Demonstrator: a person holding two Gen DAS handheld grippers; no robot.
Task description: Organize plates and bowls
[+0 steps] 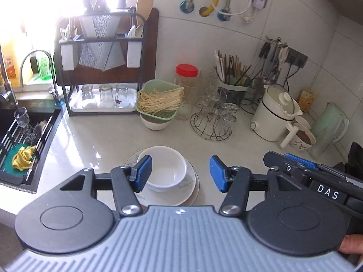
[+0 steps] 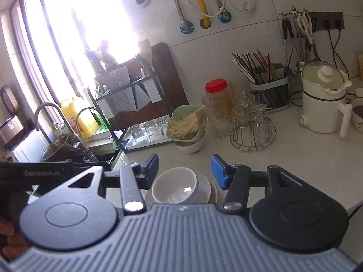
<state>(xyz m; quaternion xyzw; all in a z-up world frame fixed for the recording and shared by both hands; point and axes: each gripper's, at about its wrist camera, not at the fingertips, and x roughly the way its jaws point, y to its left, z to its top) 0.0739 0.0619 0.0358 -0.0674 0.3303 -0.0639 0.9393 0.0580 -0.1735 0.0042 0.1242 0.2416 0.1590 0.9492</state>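
Left claw (image 1: pixel 180 173) and right claw (image 2: pixel 185 172) hovering open, gripping nothing, above glossy white ceramic bowl (image 1: pixel 166 170) nesting on stacked plates (image 1: pixel 189 190); likely slippery, fragile; pinching rim advisable.

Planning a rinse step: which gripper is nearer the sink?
Left. The left gripper hovers above the counter just right of the sink; the right gripper is on the left one's far side, further away.

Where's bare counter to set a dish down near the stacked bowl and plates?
Bare counter lies between the sink, the glass tray and the plate stack. Another open patch runs right of the stack, in front of the wire glass rack and white pot. The back row by the noodle strainer is crowded.
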